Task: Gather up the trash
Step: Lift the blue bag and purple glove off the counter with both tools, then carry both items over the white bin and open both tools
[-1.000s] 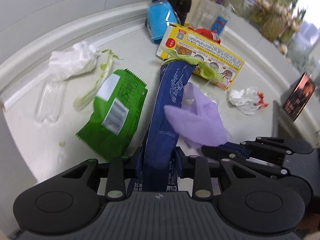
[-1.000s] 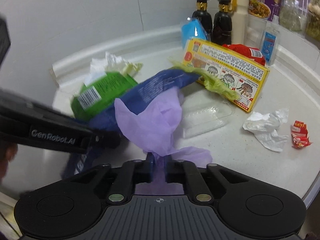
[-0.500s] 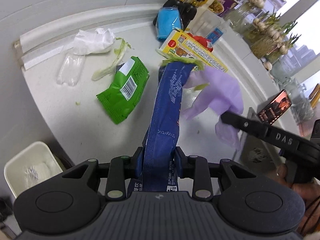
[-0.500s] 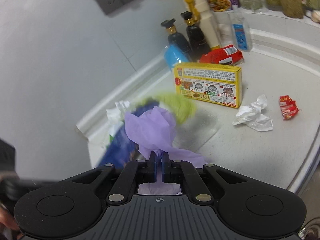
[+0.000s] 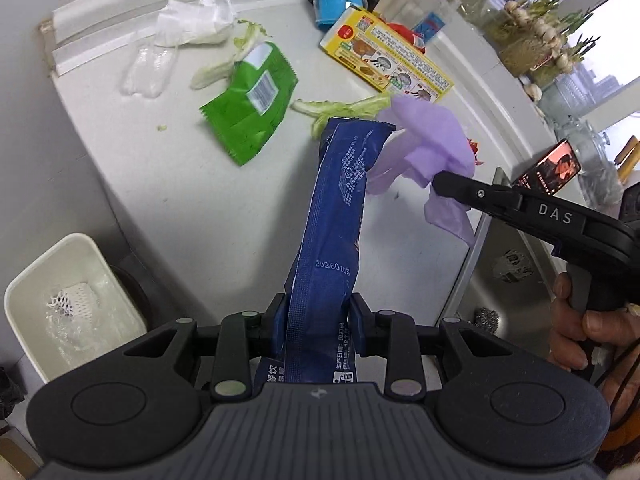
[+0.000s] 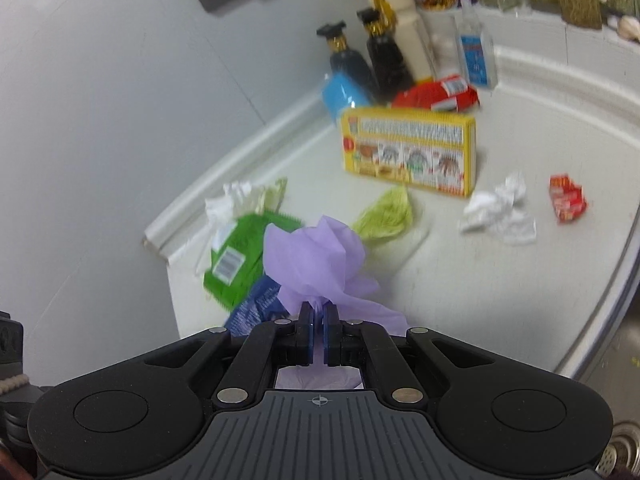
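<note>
My left gripper (image 5: 318, 314) is shut on a long blue wrapper (image 5: 336, 216) that sticks up and away from it, above the white counter (image 5: 200, 200). My right gripper (image 6: 319, 320) is shut on a crumpled purple plastic sheet (image 6: 316, 264); in the left wrist view that sheet (image 5: 432, 148) hangs from the right gripper (image 5: 440, 179) just right of the wrapper's far end. On the counter lie a green packet (image 5: 252, 104), a lettuce leaf (image 5: 344, 108), a white tissue (image 5: 192, 20), a clear wrapper (image 5: 150, 70), a crumpled white paper (image 6: 500, 210) and a red wrapper (image 6: 566, 198).
A white bin (image 5: 68, 304) with some trash inside stands on the floor at lower left. A yellow box (image 6: 408, 150), sauce bottles (image 6: 384, 52), a blue pack (image 6: 344, 94) and a red bag (image 6: 440, 94) crowd the back corner. A steel sink (image 5: 508, 264) and a phone (image 5: 550, 166) are right.
Both grippers have lifted back from the counter with their loads. The lettuce leaf dropped off the blue wrapper onto the counter. The white bin has come into the left wrist view.
</note>
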`<state>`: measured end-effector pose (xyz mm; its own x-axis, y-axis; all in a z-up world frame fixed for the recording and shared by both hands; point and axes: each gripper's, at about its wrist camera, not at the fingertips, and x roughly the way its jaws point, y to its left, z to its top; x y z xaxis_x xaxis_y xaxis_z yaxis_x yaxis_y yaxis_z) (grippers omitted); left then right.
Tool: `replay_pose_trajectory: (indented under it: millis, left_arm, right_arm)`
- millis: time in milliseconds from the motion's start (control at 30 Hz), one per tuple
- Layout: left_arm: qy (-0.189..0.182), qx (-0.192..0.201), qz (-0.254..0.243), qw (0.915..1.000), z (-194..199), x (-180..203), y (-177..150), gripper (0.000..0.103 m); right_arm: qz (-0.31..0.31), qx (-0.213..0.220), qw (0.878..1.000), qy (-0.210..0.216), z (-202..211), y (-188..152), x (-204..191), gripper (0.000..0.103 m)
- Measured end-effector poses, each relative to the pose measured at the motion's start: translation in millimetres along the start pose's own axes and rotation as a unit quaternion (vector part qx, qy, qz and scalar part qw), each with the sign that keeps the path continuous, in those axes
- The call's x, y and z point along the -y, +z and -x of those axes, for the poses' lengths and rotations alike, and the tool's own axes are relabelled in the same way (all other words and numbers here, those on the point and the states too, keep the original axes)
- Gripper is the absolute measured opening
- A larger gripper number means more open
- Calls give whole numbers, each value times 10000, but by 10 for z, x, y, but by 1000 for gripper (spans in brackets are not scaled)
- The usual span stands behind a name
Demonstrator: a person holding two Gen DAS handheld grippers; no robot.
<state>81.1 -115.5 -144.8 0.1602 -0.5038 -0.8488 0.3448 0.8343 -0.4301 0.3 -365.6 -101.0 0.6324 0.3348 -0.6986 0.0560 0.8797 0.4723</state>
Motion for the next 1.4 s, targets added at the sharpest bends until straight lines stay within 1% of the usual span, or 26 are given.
replay_pose_trajectory:
  millis: [233,367,433,533,633,767,900,1100,1300,1400]
  left_arm:
    - [-212,288,340,9988,258,-169,-162,29]
    - [-121,506,515,9973,415,-269,-351,29]
    - [-110,606,686,9957,510,-358,-447,29]
    - [-59,817,1001,9916,673,-525,-546,29]
    - [6,1054,1316,9857,836,-698,-630,29]
    - [158,1251,1675,9778,952,-908,-755,29]
    - [247,1326,2061,9692,984,-1124,-916,29]
    - [342,1290,2632,9555,948,-1485,-1130,29]
    - [451,1107,3171,9408,737,-1821,-1286,29]
    - [481,967,3457,9321,575,-1996,-1361,29]
  right_arm:
    - [158,-160,9997,51,18,-74,-140,2]
    - [311,-245,9990,191,15,-92,-300,2]
    - [416,-302,9984,252,-8,-101,-399,2]
    - [624,-403,9965,371,-53,-115,-581,2]
    - [864,-509,9936,517,-111,-135,-790,2]
    - [1186,-648,9880,749,-211,-193,-1097,2]
    - [1548,-812,9794,1014,-332,-293,-1410,2]
    - [2181,-1299,9586,1291,-579,-522,-1873,2]
    - [2542,-1746,9400,1461,-903,-734,-2189,2]
    - [2721,-2015,9302,1419,-1117,-867,-2305,2]
